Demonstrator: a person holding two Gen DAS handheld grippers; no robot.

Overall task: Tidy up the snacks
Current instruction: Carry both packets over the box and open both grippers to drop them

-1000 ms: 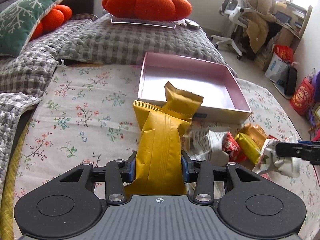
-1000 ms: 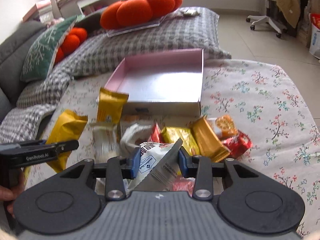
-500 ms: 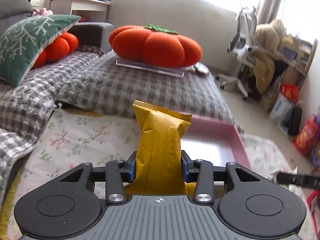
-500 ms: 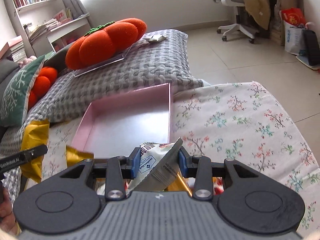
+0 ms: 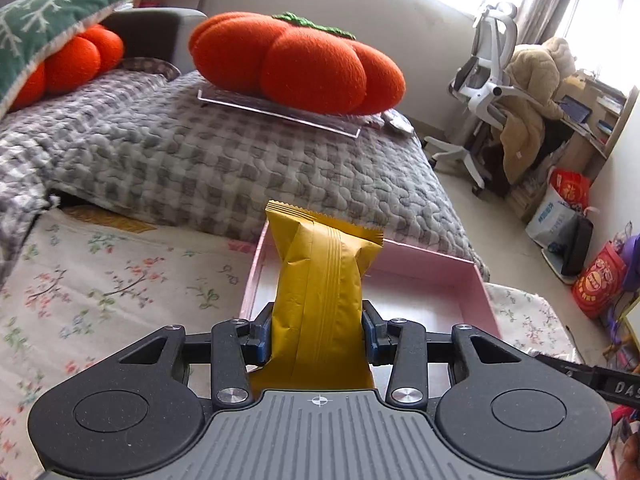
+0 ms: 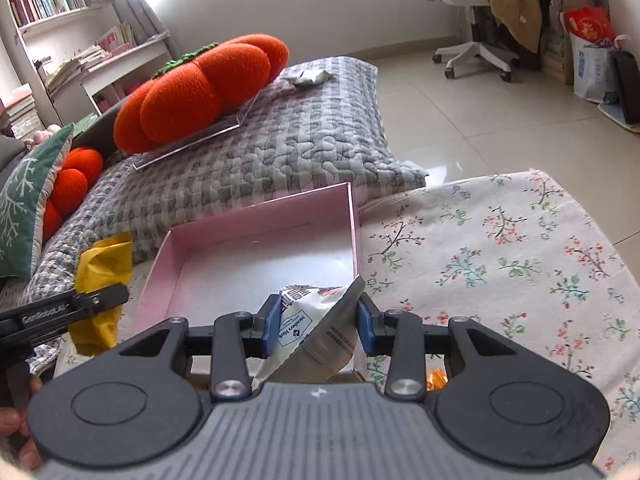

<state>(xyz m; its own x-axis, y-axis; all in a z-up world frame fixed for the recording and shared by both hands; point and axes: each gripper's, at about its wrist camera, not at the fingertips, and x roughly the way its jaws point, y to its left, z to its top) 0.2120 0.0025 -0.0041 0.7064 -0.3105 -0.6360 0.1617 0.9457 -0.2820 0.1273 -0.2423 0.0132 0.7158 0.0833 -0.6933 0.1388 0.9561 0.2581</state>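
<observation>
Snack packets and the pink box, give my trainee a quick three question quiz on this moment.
1. True or false: the pink box already holds snacks.
2. What colour is the packet in the left gripper?
3. The right gripper holds: A) a white packet B) an orange cushion C) nothing.

Key: 1 false, the part in view is bare; 2 yellow; 3 A.

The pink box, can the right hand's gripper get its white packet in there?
Probably yes. The pink box sits open and empty right ahead of the right gripper, nothing blocking the white packet.
</observation>
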